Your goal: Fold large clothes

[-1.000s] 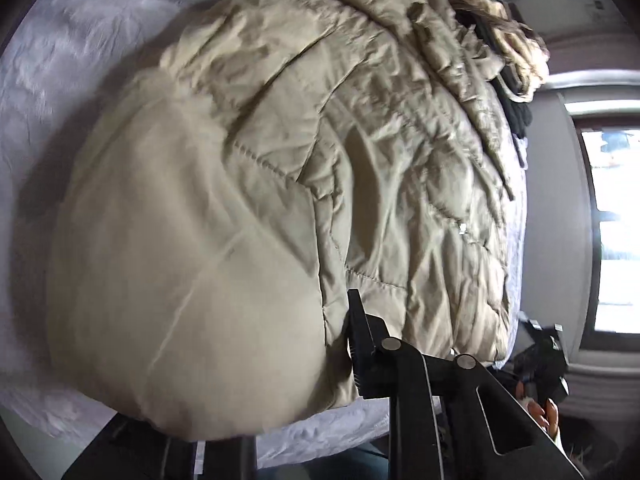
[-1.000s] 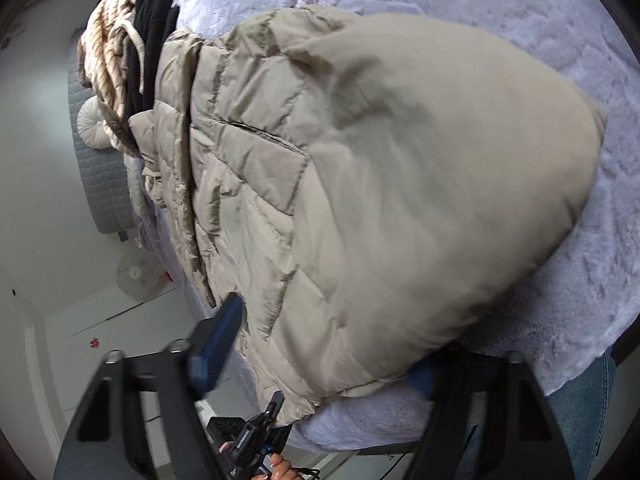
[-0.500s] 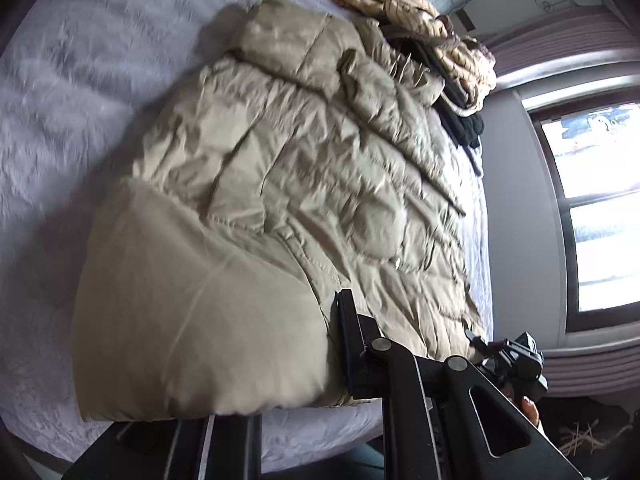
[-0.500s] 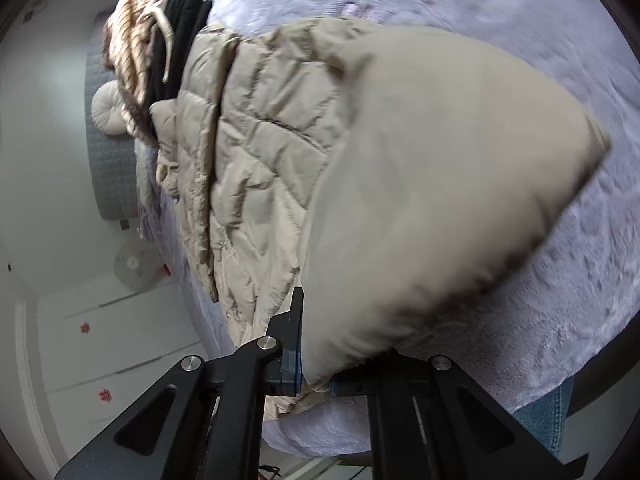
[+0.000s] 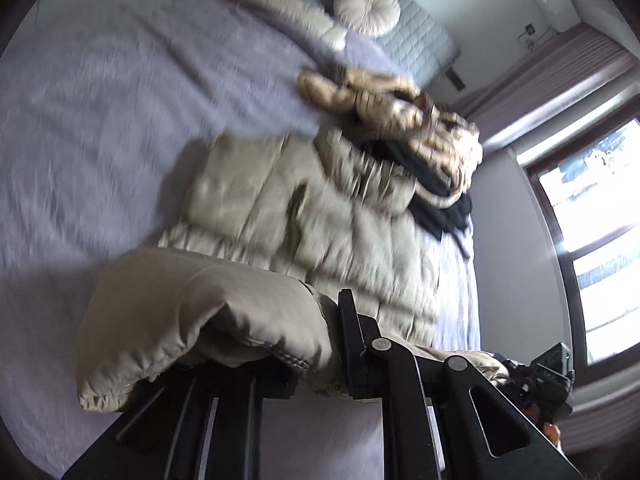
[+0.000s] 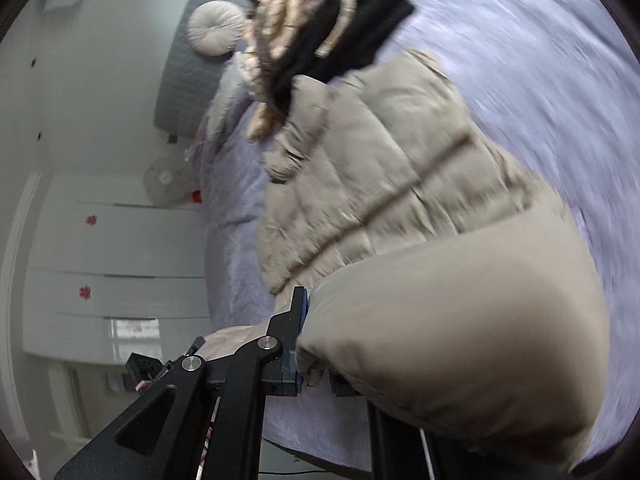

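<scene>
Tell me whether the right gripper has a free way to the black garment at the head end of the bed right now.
Probably not as things stand: the right gripper is shut on the beige puffer jacket, whose quilted body lies between it and the black garment. It would have to let go first.

Your jacket [image 5: 320, 216] lies on the bed [image 5: 100, 120]; a clothes pile [image 5: 420, 128] sits behind it, touching its far end.
</scene>
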A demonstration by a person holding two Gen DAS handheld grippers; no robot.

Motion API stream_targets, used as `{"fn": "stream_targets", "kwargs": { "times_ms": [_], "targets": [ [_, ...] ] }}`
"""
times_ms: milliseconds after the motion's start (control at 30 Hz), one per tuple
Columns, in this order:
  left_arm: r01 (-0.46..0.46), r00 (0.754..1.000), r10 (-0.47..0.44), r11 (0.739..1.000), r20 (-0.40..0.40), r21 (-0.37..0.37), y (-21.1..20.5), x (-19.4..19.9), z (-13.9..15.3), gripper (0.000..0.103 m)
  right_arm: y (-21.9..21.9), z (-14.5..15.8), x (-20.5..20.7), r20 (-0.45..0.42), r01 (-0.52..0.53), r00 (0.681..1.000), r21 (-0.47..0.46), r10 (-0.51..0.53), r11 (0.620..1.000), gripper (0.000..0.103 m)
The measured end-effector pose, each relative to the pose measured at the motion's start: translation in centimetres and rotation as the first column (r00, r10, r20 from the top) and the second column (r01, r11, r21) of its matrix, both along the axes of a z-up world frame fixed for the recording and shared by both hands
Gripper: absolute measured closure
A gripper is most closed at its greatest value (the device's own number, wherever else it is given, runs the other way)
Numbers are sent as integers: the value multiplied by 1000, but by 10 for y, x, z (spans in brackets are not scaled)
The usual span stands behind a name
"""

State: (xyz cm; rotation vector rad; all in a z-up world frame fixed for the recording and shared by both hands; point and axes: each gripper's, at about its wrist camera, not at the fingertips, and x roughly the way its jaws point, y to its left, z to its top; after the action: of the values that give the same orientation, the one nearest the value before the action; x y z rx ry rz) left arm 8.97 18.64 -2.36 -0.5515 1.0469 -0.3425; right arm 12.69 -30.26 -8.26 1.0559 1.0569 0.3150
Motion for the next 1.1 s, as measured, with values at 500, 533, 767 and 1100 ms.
{"fn": "stream_targets", "kwargs": {
  "times_ms": [500, 533, 767, 1100],
  "targets": [
    [26, 999, -20, 987, -40, 157, -37, 184, -47, 85, 3, -25, 205, -82, -38, 996, -121, 28, 992, 94],
    [26, 999, -18, 986, -48, 166, -40, 192, -59, 85, 2, -38, 213, -95, -25, 995, -117, 14, 993, 94],
    [15, 995, 5, 980, -99, 200, -53, 227, -120, 80, -4, -105, 235, -161, 59, 984, -76, -71, 995, 92],
    [19, 1000, -17, 951, -7, 310, -46, 213, -84, 41, -9, -74, 229, -87, 5, 996, -145, -18, 989, 33]
  ]
}}
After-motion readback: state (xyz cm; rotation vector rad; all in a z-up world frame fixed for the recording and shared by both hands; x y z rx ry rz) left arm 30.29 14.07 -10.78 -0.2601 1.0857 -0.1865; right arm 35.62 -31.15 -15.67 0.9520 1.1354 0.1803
